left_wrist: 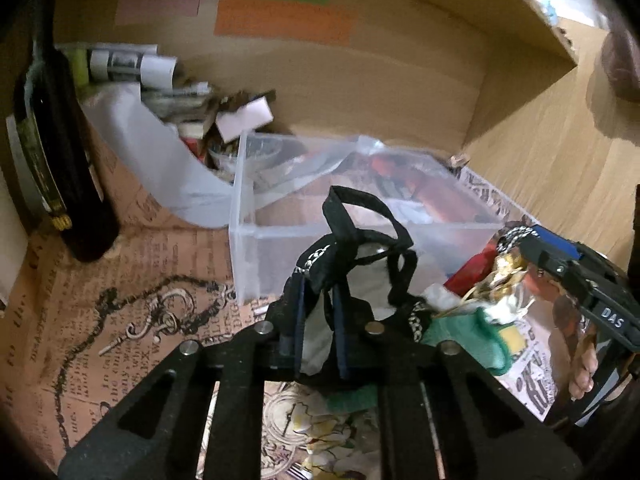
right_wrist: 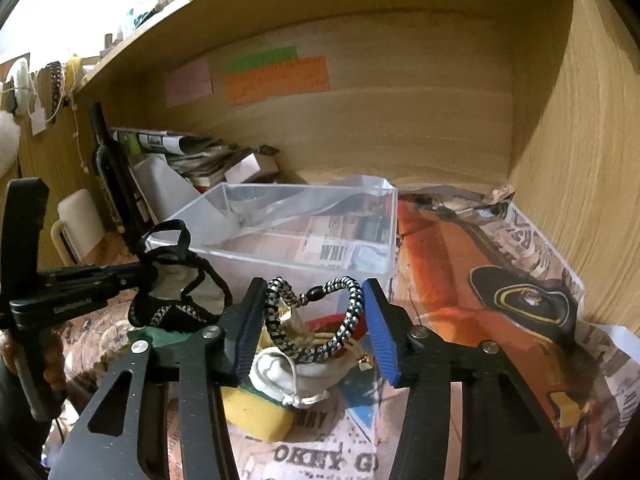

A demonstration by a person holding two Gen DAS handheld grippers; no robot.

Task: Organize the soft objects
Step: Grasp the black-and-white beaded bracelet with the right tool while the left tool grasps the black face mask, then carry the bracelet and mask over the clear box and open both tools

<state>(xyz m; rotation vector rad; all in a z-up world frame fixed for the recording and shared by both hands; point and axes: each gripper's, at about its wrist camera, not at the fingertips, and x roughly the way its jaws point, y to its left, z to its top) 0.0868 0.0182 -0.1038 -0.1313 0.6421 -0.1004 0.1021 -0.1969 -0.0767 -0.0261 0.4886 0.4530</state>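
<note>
My left gripper (left_wrist: pixel 320 292) is shut on a black fabric pouch with a cream lining (left_wrist: pixel 360 248), held up just in front of the clear plastic bin (left_wrist: pixel 248 240). The pouch (right_wrist: pixel 180 280) and the left gripper (right_wrist: pixel 136 270) also show in the right wrist view. My right gripper (right_wrist: pixel 314 316) is open around a black-and-white braided cord loop (right_wrist: pixel 320 312), above a white drawstring bag (right_wrist: pixel 296 372) and a yellow-green sponge (right_wrist: pixel 256 412). The clear bin (right_wrist: pixel 188 248) stands behind them. The right gripper (left_wrist: pixel 516 248) shows at right in the left wrist view.
A dark bottle (left_wrist: pixel 60 168) stands at the left. Rolled papers and clutter (left_wrist: pixel 168 92) lie behind the bin. A clear plastic bag (right_wrist: pixel 320 200) lies in the bin. Printed paper (right_wrist: pixel 500 280) covers the shelf floor. Wooden walls (right_wrist: pixel 580 160) close in the right side and back.
</note>
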